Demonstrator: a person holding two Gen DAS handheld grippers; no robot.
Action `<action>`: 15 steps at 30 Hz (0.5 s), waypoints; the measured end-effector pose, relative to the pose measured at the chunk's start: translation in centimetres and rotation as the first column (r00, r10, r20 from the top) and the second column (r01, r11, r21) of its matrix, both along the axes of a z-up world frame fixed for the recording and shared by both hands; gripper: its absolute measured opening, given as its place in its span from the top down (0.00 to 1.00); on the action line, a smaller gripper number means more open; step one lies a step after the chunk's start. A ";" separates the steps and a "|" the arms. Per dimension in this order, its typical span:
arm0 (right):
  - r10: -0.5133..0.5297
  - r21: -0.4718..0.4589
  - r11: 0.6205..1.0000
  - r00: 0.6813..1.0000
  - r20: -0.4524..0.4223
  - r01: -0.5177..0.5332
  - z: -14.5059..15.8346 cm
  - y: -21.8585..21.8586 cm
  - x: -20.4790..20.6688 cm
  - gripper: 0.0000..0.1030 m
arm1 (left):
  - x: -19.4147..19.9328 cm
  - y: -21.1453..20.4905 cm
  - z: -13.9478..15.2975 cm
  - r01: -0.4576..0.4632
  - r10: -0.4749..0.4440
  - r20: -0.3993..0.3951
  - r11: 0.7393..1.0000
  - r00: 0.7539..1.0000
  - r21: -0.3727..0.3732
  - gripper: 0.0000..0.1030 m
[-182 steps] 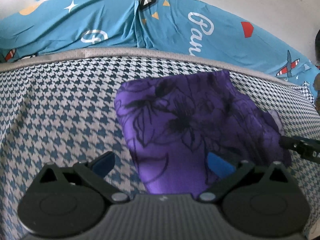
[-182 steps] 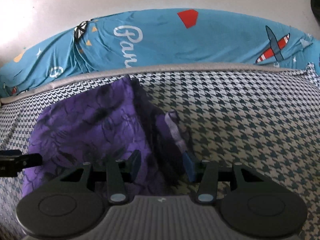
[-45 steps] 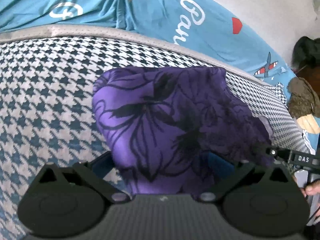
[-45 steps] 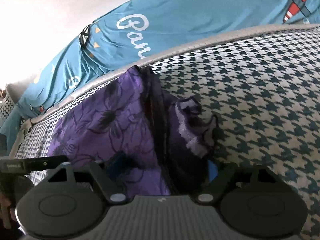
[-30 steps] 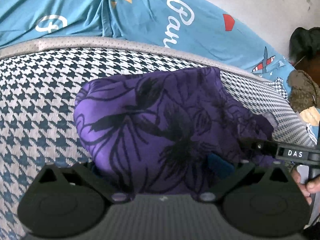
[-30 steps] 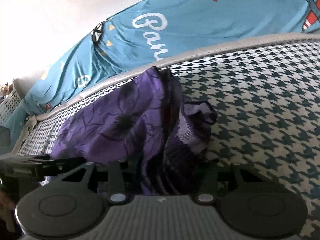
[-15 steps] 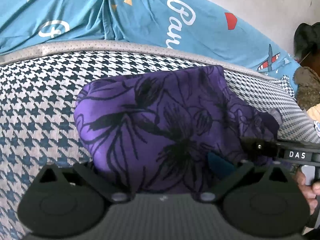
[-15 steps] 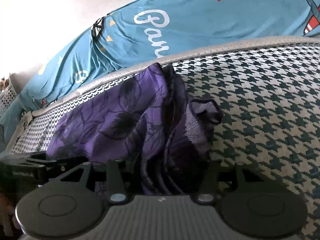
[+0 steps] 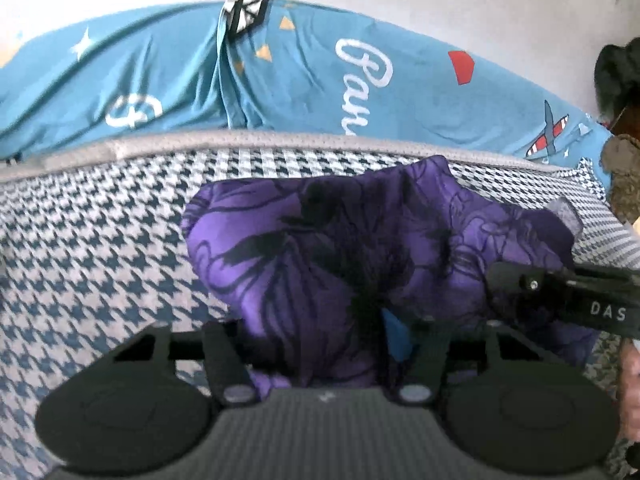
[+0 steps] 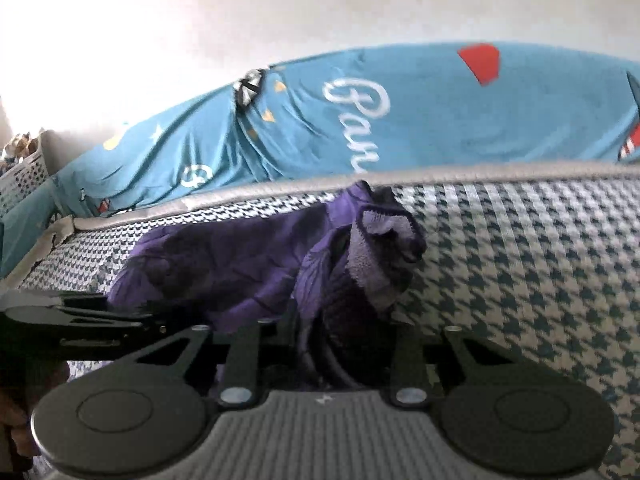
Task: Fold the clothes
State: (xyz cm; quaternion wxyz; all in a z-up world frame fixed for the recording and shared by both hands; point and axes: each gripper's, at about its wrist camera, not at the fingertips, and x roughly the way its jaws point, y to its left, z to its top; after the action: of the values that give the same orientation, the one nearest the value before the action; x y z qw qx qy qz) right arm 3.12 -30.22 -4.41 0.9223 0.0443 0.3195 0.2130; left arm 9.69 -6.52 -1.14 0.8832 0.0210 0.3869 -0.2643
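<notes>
A purple garment with a black flower print [image 9: 320,248] lies bunched on the houndstooth mattress [image 9: 100,264]. My left gripper [image 9: 320,340] is shut on its near edge; one blue pad [image 9: 394,338] shows and the other is buried in cloth. My right gripper [image 10: 324,340] is shut on the garment's [image 10: 224,264] right end, where a pale lilac inner fold [image 10: 376,256] sticks up. Each gripper shows in the other's view: the right one [image 9: 560,292] at the garment's right side, the left one [image 10: 80,316] at its left side.
Behind the mattress's grey piped edge [image 9: 280,140] lies a blue printed sheet [image 9: 160,80] against a white wall. A perforated basket [image 10: 22,184] stands far left. Dark and brownish items [image 9: 620,128] sit at the far right. A hand [image 9: 632,364] holds the right gripper.
The left gripper's fingers have drawn in and closed on the garment's near edge. The right gripper stays shut on the cloth. Both cameras have tipped upward, and the garment is bunched tighter.
</notes>
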 end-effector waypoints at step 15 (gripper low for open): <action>0.085 0.086 0.993 0.996 0.015 -0.086 0.6 3.3 -0.6 0.74 | -0.8 4.5 3.0 -0.110 0.105 0.073 0.991 0.992 0.078 0.52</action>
State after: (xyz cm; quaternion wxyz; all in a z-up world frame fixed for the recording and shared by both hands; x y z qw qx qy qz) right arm 2.47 -26.97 -3.77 0.9112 0.0696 0.3065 0.2662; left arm 8.89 -2.02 1.87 0.9074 0.0452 0.3671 -0.1995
